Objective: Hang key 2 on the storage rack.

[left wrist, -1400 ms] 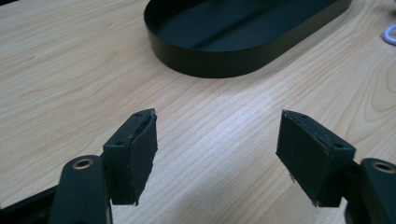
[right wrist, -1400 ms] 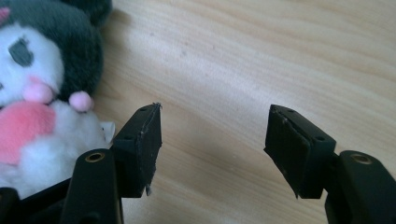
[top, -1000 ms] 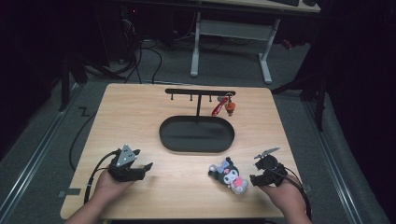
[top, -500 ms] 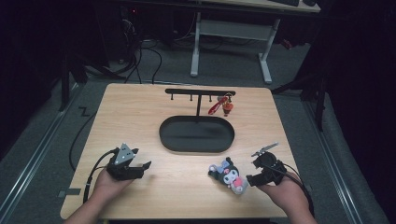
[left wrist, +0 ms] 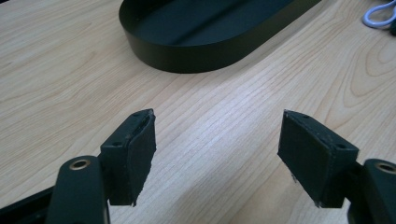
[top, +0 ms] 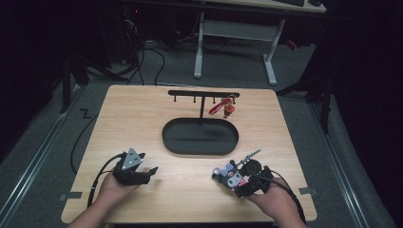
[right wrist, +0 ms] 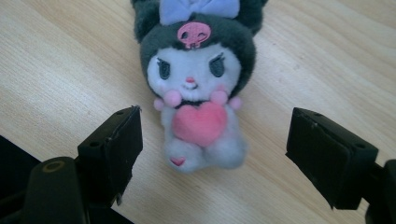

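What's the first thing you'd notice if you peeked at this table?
Probably the little plush toy with a pink heart on its tummy and a lilac bow, lying on the wooden table between the open jaws of the right hand-held gripper. Next comes the black oval tray in the middle of the table, with a black hook rack behind it where a red keychain hangs.

Brightly lit table [top: 142,118], dark surroundings; close views slightly soft.
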